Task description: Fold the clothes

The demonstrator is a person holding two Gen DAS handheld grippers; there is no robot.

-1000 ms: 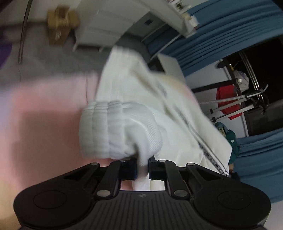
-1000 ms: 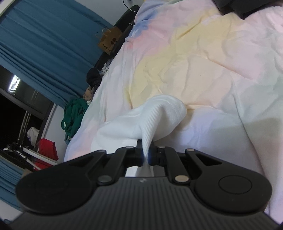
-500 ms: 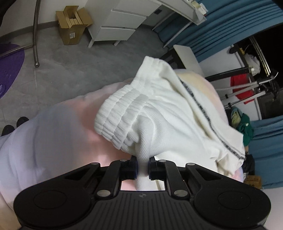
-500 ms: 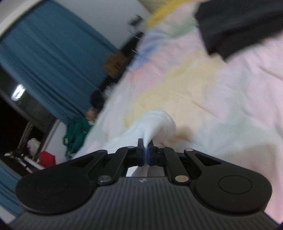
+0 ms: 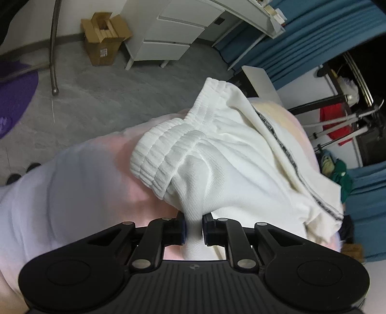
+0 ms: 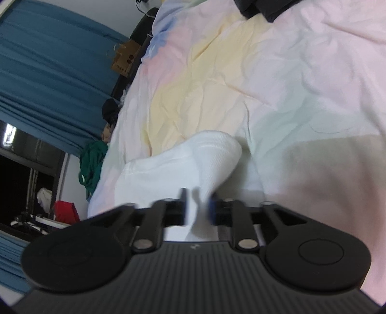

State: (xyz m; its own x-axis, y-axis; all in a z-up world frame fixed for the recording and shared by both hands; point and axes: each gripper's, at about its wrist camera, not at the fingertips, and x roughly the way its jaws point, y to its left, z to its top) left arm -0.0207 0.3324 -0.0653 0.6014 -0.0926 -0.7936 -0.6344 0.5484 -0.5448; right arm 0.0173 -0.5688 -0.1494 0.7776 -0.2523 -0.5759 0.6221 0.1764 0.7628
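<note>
White trousers [image 5: 241, 154] with a ribbed elastic waistband [image 5: 159, 157] and a dark patterned side stripe lie bunched on the pastel bed cover [image 5: 72, 183]. My left gripper [image 5: 194, 227] is shut on a fold of the fabric just below the waistband. In the right wrist view, another rounded part of the white trousers [image 6: 193, 159] rests on the bed cover [image 6: 289, 84]. My right gripper [image 6: 197, 205] is open, its fingers blurred and spread, and a strip of the white cloth still hangs loosely between them.
Beyond the bed edge are grey floor, a cardboard box [image 5: 103, 41], white drawers [image 5: 168, 36], a purple mat [image 5: 14, 96] and blue curtains [image 5: 301, 31]. A dark garment [image 6: 265, 7] lies at the far end of the bed. Green clothes [image 6: 91, 164] hang off its side.
My right gripper's fingers have spread apart from their tight pinch on the white cloth. My left gripper has kept its hold and lifted, so more floor shows.
</note>
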